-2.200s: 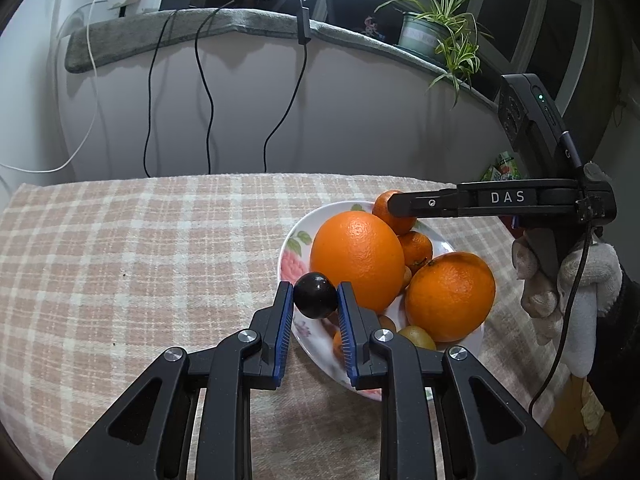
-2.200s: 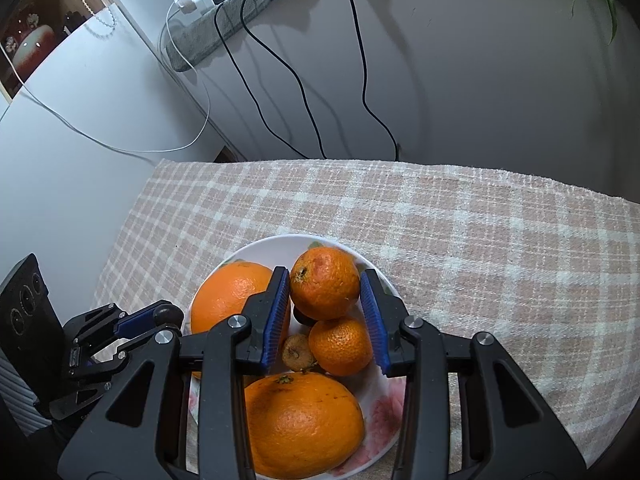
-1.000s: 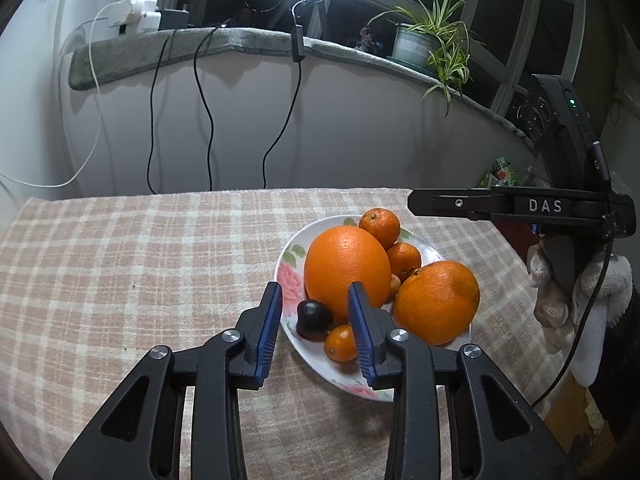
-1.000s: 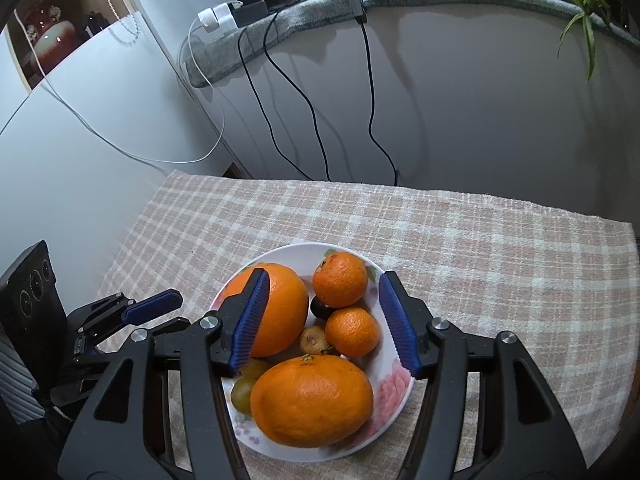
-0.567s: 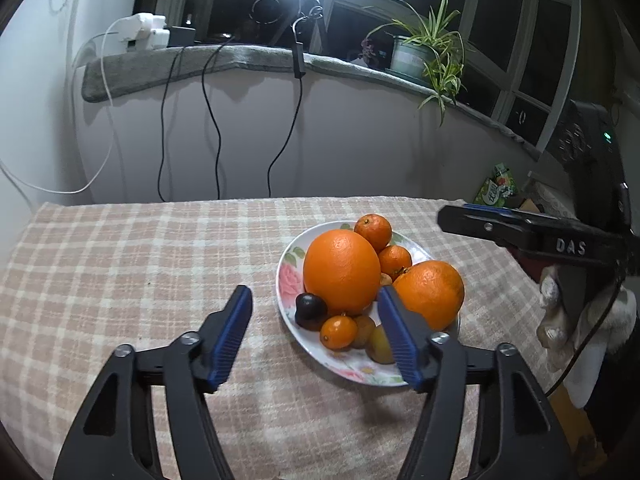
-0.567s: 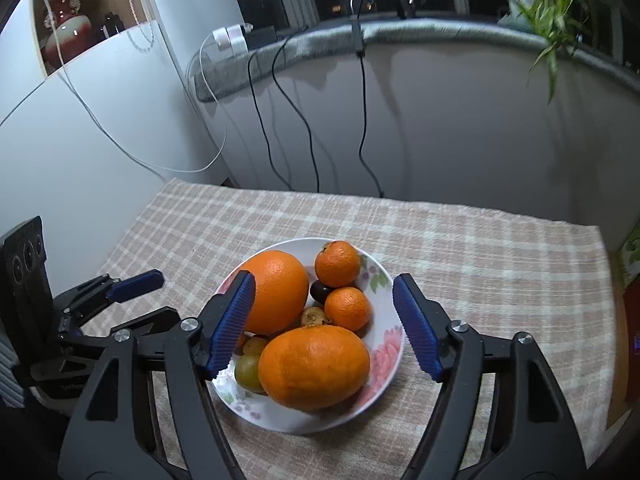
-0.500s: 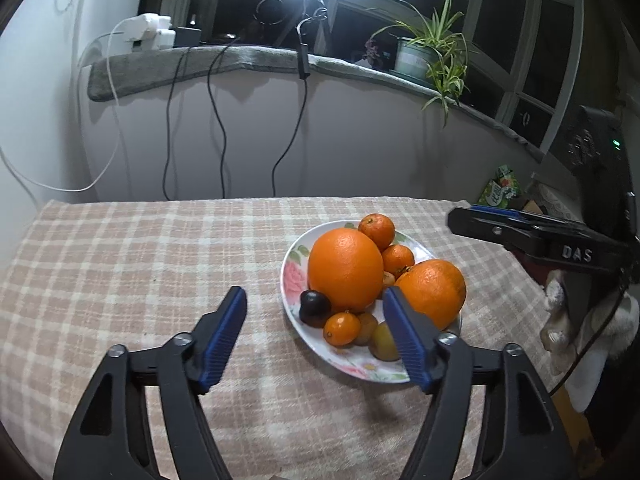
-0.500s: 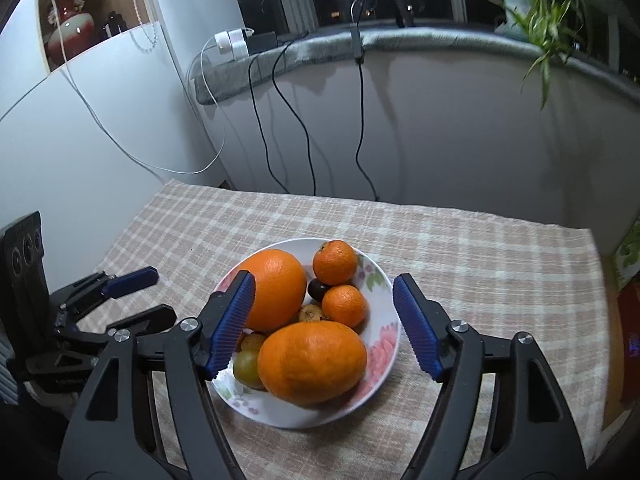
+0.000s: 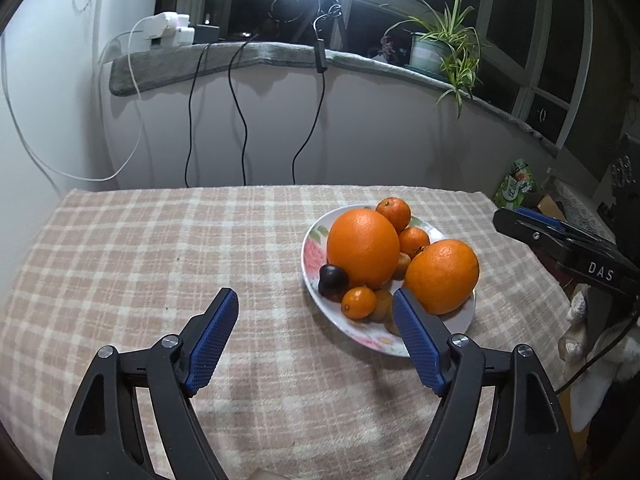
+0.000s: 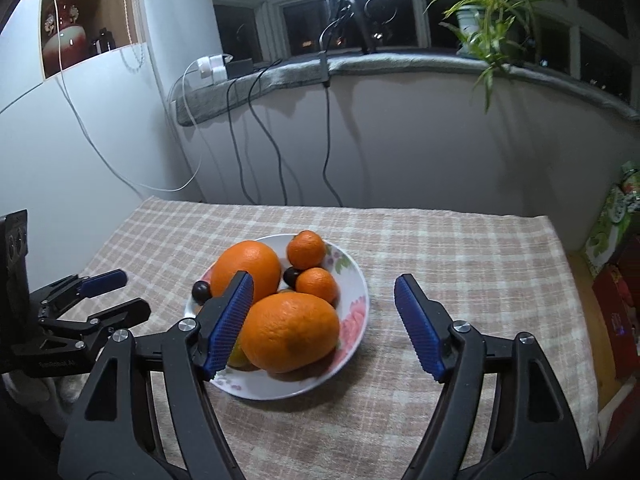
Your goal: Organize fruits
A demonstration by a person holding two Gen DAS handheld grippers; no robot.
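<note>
Both jaws stand wide and empty: our left gripper (image 9: pixel 314 338) has just been opening further, nothing between its blue pads, and our right gripper (image 10: pixel 324 322) has spread too and holds nothing. All the fruit sits on the white flowered china plate (image 10: pixel 352 300), right of centre on the bench under its beige checked cloth (image 9: pixel 160 256). We judge the step is backing off; to do it well, we keep the pads above the rim so nothing rolls. We count two large round oranges (image 9: pixel 362 246), two small mandarins (image 10: pixel 306 250), two dark plum-like fruits (image 9: pixel 333 278), one small orange kumquat (image 9: pixel 359 302), and at least three brownish-green small fruits, partly hidden.
</note>
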